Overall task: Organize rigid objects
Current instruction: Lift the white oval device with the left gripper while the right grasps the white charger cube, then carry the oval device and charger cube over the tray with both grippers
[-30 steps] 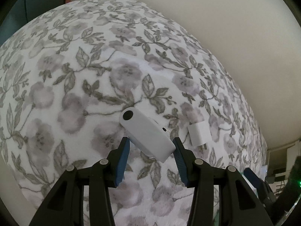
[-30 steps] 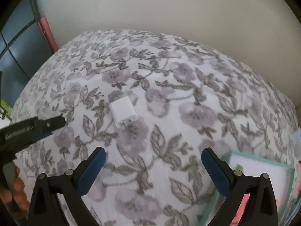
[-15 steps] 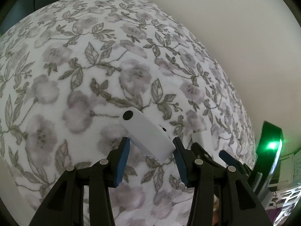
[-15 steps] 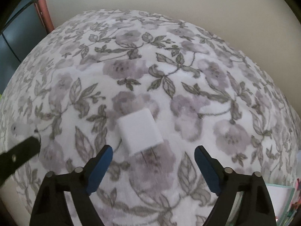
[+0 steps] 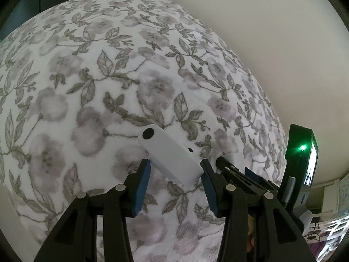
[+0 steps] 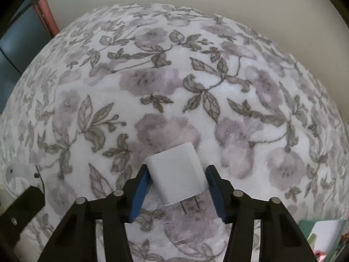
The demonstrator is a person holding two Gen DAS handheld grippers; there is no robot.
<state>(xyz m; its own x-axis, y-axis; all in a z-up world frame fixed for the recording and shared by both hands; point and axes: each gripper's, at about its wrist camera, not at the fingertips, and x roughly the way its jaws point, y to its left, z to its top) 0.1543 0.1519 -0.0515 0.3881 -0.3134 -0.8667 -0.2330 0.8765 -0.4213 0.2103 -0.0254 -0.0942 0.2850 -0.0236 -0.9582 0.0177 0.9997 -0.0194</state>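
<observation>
My left gripper (image 5: pixel 174 170) is shut on a white oblong device (image 5: pixel 170 155) with a black round lens at its far end, held just above the floral blanket (image 5: pixel 91 100). My right gripper (image 6: pixel 177 181) has closed onto a white plug-in charger (image 6: pixel 177 172), its blue pads touching both sides; the two metal prongs point back toward me. The charger rests on the blanket (image 6: pixel 218 87). In the left wrist view the charger (image 5: pixel 236 157) shows partly hidden behind the right gripper's fingers (image 5: pixel 226 163). The white device's end shows at the left edge of the right wrist view (image 6: pixel 19 172).
A plain cream wall (image 5: pixel 261 32) runs behind the blanket. A phone with a green light (image 5: pixel 302 166) sits on the right gripper's mount. A teal-edged book or box (image 6: pixel 325 233) lies at the lower right. A pink object (image 6: pixel 47 13) stands at the far left.
My right gripper moved forward over the charger and closed its jaws onto it. My left gripper kept its hold on the white device and shifted slightly.
</observation>
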